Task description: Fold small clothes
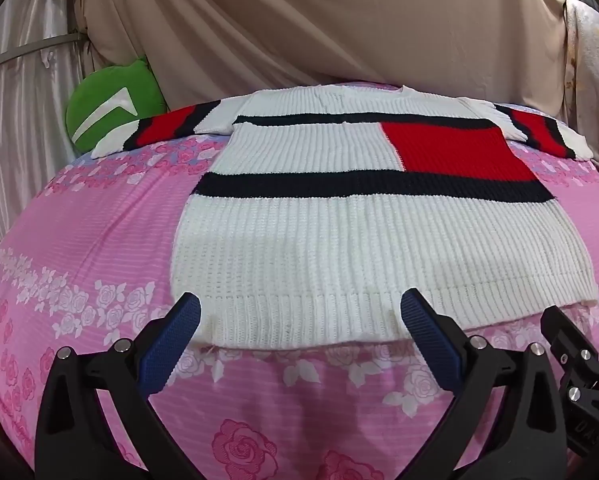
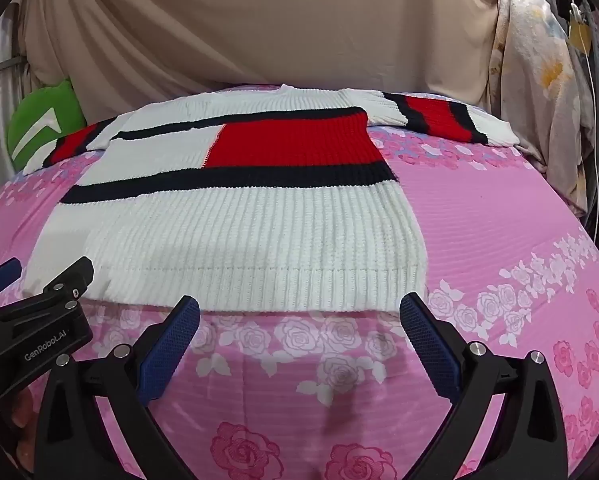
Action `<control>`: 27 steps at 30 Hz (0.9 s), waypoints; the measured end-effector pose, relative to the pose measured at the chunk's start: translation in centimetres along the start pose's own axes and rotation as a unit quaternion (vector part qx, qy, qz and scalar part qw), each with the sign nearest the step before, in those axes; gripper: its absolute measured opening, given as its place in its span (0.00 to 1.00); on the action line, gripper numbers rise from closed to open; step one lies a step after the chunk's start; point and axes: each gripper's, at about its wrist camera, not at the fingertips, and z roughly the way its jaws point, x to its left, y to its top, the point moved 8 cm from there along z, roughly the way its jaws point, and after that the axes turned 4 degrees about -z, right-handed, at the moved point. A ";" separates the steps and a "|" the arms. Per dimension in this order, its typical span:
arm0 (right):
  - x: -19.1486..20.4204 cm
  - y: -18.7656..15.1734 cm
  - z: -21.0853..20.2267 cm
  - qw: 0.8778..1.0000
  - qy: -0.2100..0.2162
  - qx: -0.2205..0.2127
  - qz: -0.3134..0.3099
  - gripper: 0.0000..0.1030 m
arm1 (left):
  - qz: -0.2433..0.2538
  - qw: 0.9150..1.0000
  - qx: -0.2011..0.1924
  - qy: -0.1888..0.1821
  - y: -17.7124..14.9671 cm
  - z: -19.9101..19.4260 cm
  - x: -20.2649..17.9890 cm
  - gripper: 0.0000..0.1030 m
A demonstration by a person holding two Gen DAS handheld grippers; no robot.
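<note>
Knitted sweater (image 1: 339, 232) spread flat, front up, on the bed (image 1: 99, 220), over a pink rose-print sheet. Cream ribbing, 2 black bands across the chest, 1 red block between them. Both sleeves (image 1: 167, 128) stretched straight out to the sides, each with red and black stripes. Hem nearest the cameras, collar farthest. No crease, no fold anywhere visible.

Judged from that: folding not yet begun. Garment laid out and smoothed, everything else left: sleeves to bring in, body to double over, probably more than 1 fold.

Left tool (image 1: 299, 320) poised at the hem's left portion, blue pads (image 1: 171, 348) spread wide, tips seemingly over the hem edge, contact hard to tell, nothing pinched. Right tool (image 2: 299, 316) likewise wide open, tips just short of the hem's right portion, nothing between them. Each tool also visible at the edge of the other's view, side by side and apart.

Farther out: green plush cushion (image 1: 115, 116) with a white chevron behind the left sleeve, beige draped cloth (image 1: 319, 28) as backdrop, floral fabric (image 2: 539, 80) hanging at the right.
</note>
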 end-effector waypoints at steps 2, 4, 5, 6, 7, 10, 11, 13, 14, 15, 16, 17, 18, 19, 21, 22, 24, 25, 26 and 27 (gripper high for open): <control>-0.1 0.1 -0.1 1.000 -0.001 -0.011 0.001 0.95 | 0.002 1.000 0.000 0.001 0.0 0.1 -0.1 0.95; 0.0 0.0 -0.1 1.000 -0.001 -0.009 0.002 0.95 | 0.003 1.000 0.002 0.004 0.1 0.3 -0.1 0.95; 0.0 0.0 -0.2 1.000 -0.001 -0.009 0.002 0.95 | 0.004 1.000 0.003 0.004 0.1 0.4 -0.2 0.95; 0.0 0.0 -0.2 1.000 -0.001 -0.010 0.002 0.95 | 0.005 1.000 0.003 0.005 0.2 0.5 -0.2 0.95; 0.0 -0.1 -0.3 1.000 -0.001 -0.010 0.002 0.95 | 0.005 1.000 0.003 0.006 0.2 0.6 -0.3 0.95; 0.2 0.0 0.0 1.000 -0.001 -0.007 0.002 0.95 | 0.004 1.000 0.001 0.002 0.1 0.2 0.1 0.95; 0.3 0.0 0.0 1.000 0.000 -0.007 0.002 0.95 | 0.006 1.000 0.000 0.003 0.1 0.3 0.0 0.95; 0.5 0.0 0.1 1.000 0.000 -0.007 0.002 0.95 | 0.009 1.000 -0.002 0.004 0.2 0.5 0.0 0.95; 0.6 0.0 0.1 1.000 0.000 -0.007 0.002 0.95 | 0.009 1.000 -0.003 0.004 0.3 0.5 0.0 0.95; 0.2 -0.1 0.1 1.000 -0.001 -0.007 0.003 0.95 | 0.009 1.000 -0.009 0.006 0.1 -0.2 -0.3 0.95; 0.1 0.1 0.0 1.000 -0.002 -0.007 0.003 0.95 | 0.010 1.000 -0.008 0.005 0.1 -0.2 -0.3 0.95; 0.1 0.1 0.0 1.000 -0.003 -0.007 0.002 0.95 | 0.009 1.000 -0.009 0.005 0.0 -0.2 -0.3 0.95; 0.0 0.1 0.0 1.000 -0.003 -0.008 0.002 0.95 | 0.009 1.000 -0.009 0.005 0.0 -0.3 -0.3 0.95; 0.0 0.1 -0.1 1.000 -0.003 -0.008 0.001 0.95 | 0.009 1.000 -0.010 0.004 0.0 -0.3 -0.3 0.95; 0.1 0.0 0.0 1.000 -0.004 -0.009 -0.001 0.95 | 0.010 1.000 -0.010 0.005 0.0 -0.3 -0.3 0.95; 0.0 0.0 0.0 1.000 -0.004 -0.009 -0.001 0.95 | 0.010 1.000 -0.009 0.005 0.1 -0.3 -0.3 0.95; 0.0 0.0 0.0 1.000 -0.003 -0.009 -0.001 0.95 | 0.010 1.000 -0.009 0.007 0.1 -0.3 -0.4 0.95; 0.1 0.0 0.0 1.000 -0.004 -0.009 -0.001 0.95 | 0.010 1.000 -0.008 0.006 0.1 -0.3 -0.4 0.95; 0.1 0.0 0.0 1.000 -0.004 -0.009 -0.001 0.95 | 0.010 1.000 -0.008 0.006 0.1 -0.3 -0.4 0.95; 0.0 0.0 0.0 1.000 -0.004 -0.009 -0.001 0.95 | 0.011 1.000 -0.007 0.006 0.1 -0.3 -0.4 0.95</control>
